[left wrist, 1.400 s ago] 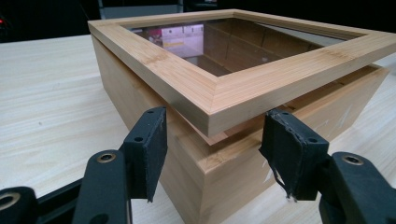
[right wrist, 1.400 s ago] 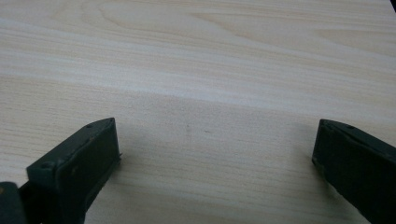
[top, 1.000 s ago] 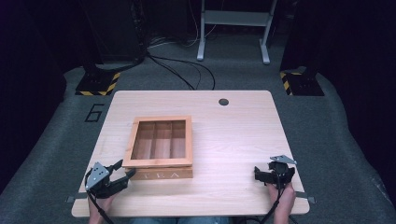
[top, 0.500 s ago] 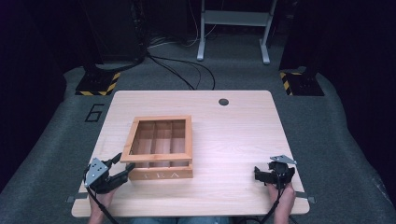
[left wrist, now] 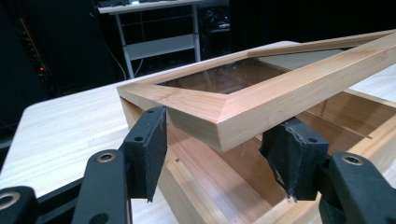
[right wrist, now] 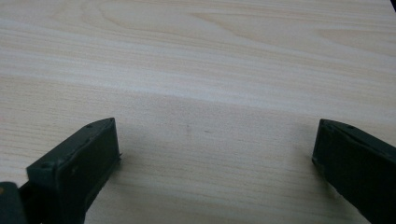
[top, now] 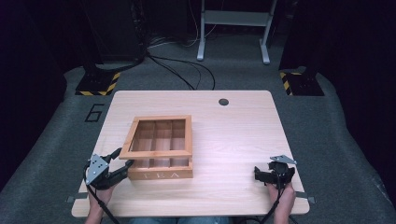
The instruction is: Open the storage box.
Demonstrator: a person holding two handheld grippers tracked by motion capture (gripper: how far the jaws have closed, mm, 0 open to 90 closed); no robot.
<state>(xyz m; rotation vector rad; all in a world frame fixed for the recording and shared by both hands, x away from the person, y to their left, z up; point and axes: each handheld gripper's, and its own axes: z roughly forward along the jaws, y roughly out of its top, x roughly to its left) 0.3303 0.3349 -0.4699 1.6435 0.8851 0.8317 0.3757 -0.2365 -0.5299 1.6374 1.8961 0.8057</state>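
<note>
Two black jaws of the left gripper (left wrist: 219, 154) stand spread on either side of the raised corner of the tea box's glass-paned lid (left wrist: 261, 93), which tilts above the wooden tea box (top: 161, 161) near the table's (top: 233, 140) front left. Right gripper (right wrist: 215, 158), jaws wide apart, holds nothing above bare tabletop.

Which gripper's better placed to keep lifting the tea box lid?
Left. The left gripper sits at the near left corner of the tea box, its fingers either side of the raised lid corner. The right gripper rests open on bare table, well clear.
</note>
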